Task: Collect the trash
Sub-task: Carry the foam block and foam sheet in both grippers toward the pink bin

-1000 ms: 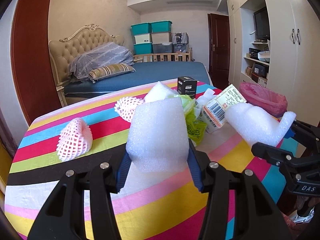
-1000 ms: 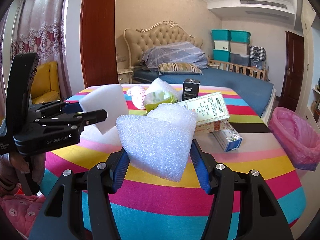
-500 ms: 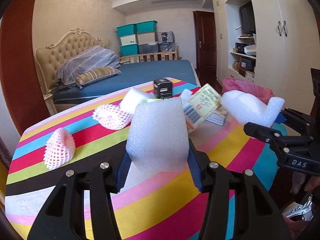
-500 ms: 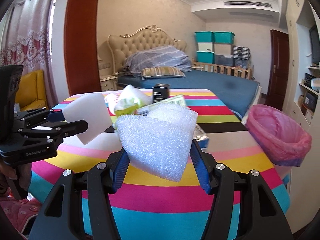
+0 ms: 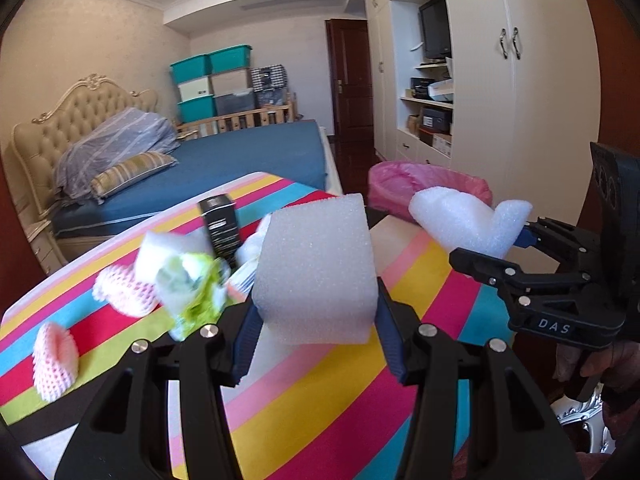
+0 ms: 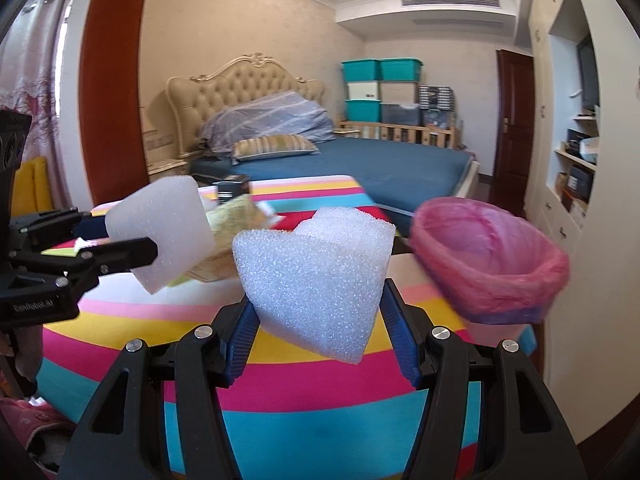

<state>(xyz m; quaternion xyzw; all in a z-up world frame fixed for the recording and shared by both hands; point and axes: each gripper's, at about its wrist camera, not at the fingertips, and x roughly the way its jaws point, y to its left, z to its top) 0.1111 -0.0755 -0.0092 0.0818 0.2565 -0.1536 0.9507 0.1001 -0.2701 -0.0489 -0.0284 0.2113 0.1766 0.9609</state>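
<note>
My left gripper [image 5: 316, 312] is shut on a white foam block [image 5: 316, 268], held above the striped table [image 5: 320, 392]. It also shows in the right wrist view [image 6: 160, 232]. My right gripper [image 6: 320, 324] is shut on a folded white foam sheet [image 6: 316, 272], which shows in the left wrist view [image 5: 468, 220] at right. A bin lined with a pink bag [image 6: 492, 256] stands past the table's right edge, close to the right gripper. It also shows in the left wrist view [image 5: 404, 180].
On the table lie pink foam fruit nets [image 5: 54, 352], a green-white wrapper [image 5: 192, 288], a black box [image 5: 220, 224] and a printed carton [image 6: 236, 220]. A bed [image 6: 360, 168] is behind, wardrobes [image 5: 500, 100] at right.
Both grippers have swung right with their foam pieces. The pink bin is now larger and closer in the right wrist view.
</note>
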